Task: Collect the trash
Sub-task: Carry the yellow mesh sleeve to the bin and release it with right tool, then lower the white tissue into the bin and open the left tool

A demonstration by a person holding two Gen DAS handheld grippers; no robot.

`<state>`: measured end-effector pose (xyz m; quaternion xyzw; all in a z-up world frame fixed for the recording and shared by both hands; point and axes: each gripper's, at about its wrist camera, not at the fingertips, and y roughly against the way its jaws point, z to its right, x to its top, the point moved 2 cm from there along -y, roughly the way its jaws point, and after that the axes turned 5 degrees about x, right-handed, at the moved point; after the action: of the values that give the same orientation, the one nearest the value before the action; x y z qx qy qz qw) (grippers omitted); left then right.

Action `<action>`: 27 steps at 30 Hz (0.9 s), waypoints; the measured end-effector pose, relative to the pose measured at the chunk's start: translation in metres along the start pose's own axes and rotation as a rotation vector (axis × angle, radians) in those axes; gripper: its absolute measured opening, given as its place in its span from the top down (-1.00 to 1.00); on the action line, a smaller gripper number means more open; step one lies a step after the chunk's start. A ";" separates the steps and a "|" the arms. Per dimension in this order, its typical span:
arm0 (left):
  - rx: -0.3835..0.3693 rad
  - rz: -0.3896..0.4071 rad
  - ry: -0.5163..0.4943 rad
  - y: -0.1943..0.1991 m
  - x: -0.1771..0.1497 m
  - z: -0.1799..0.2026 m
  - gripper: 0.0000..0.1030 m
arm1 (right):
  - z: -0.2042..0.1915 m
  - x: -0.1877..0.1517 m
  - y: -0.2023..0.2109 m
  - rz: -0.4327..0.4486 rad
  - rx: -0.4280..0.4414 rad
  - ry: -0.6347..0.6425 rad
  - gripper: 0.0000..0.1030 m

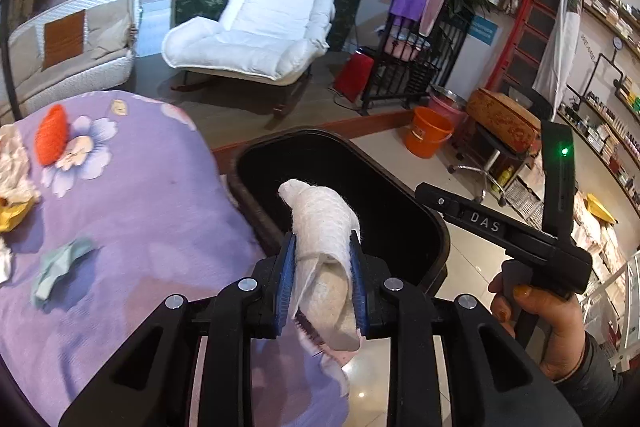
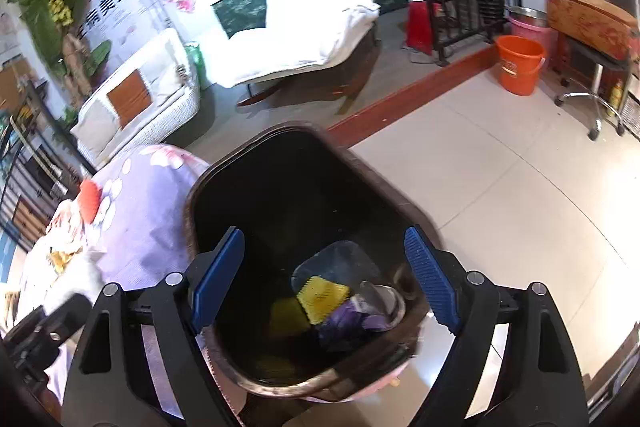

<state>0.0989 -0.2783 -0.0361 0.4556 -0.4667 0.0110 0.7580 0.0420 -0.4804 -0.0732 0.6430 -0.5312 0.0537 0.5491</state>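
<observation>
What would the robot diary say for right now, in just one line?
left hand-held gripper: shut on white wipe | over black bin | right hand-held gripper: open, empty, above bin | scraps left on purple bedspread

One dark bin [image 2: 280, 195] stands beside one purple flowered bed cover [image 1: 132, 195]. Four loose scraps lie on the cover: one orange [image 1: 51, 139], one pale green [image 1: 60, 267], one white [image 1: 14, 163], one yellow [image 1: 12, 215]. Two buckets sit on the floor, one orange [image 1: 428, 137] and one pink [image 1: 450, 107].

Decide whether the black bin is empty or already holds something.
Not empty: the bin holds a yellow piece and purple scrap at its bottom.
</observation>
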 end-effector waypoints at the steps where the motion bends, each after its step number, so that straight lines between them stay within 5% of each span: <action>1: -0.014 -0.014 -0.008 -0.007 0.002 0.005 0.50 | 0.005 0.001 0.002 0.004 -0.005 -0.011 -0.59; 13: -0.073 -0.127 -0.053 -0.061 0.011 0.040 0.43 | 0.044 0.007 0.014 0.018 -0.050 -0.080 -0.64; 20: -0.068 -0.137 -0.031 -0.070 0.007 0.038 -0.47 | 0.053 0.006 0.015 0.019 -0.066 -0.105 -0.68; 27: -0.046 -0.088 -0.051 -0.054 0.008 0.038 -0.66 | 0.047 0.005 0.013 0.019 -0.051 -0.087 -0.68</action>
<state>0.1009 -0.3397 -0.0620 0.4581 -0.4655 -0.0446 0.7560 0.0103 -0.5177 -0.0799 0.6256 -0.5617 0.0173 0.5411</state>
